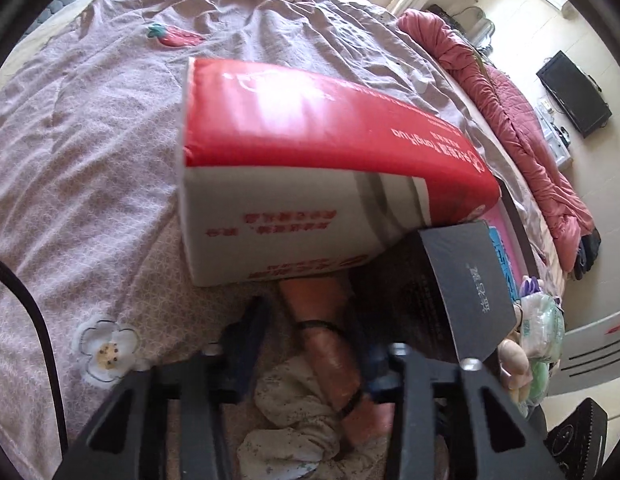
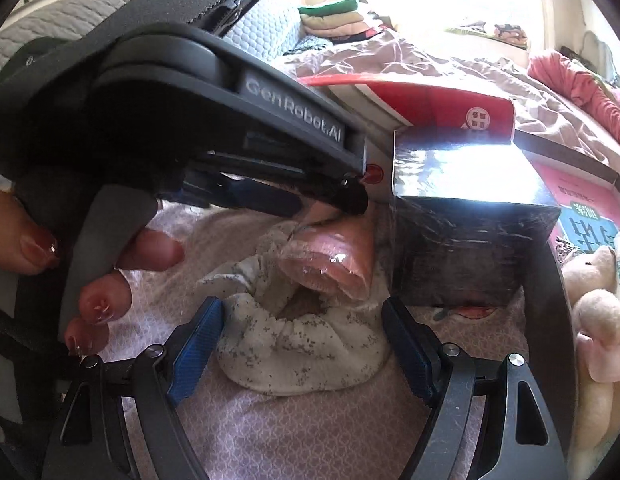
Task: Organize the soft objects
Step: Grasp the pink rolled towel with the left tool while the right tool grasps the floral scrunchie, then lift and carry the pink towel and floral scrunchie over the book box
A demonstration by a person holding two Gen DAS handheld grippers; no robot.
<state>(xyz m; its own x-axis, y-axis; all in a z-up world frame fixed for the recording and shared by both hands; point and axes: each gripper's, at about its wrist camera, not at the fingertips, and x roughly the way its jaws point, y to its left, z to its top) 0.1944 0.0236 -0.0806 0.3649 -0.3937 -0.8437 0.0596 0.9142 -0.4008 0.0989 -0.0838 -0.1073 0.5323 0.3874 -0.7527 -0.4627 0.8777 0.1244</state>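
A pink roll in clear wrap (image 1: 325, 340) lies on the bed, its lower end resting on a white speckled cloth with an elastic edge (image 1: 294, 412). My left gripper (image 1: 310, 348) is shut on the roll, with a blue pad against each side. In the right wrist view the left gripper (image 2: 321, 204) comes in from the upper left and pinches the top of the pink roll (image 2: 329, 268). My right gripper (image 2: 304, 346) stands open, one blue pad on each side of the speckled cloth (image 2: 310, 360), without touching it.
A red and white box (image 1: 310, 152) and a black box (image 2: 461, 216) stand just behind the roll on the mauve bedspread (image 1: 90, 160). A cream plush toy (image 2: 597, 312) and a pink-and-blue book (image 2: 589, 208) lie to the right. A person's fingers (image 2: 106, 296) grip the left handle.
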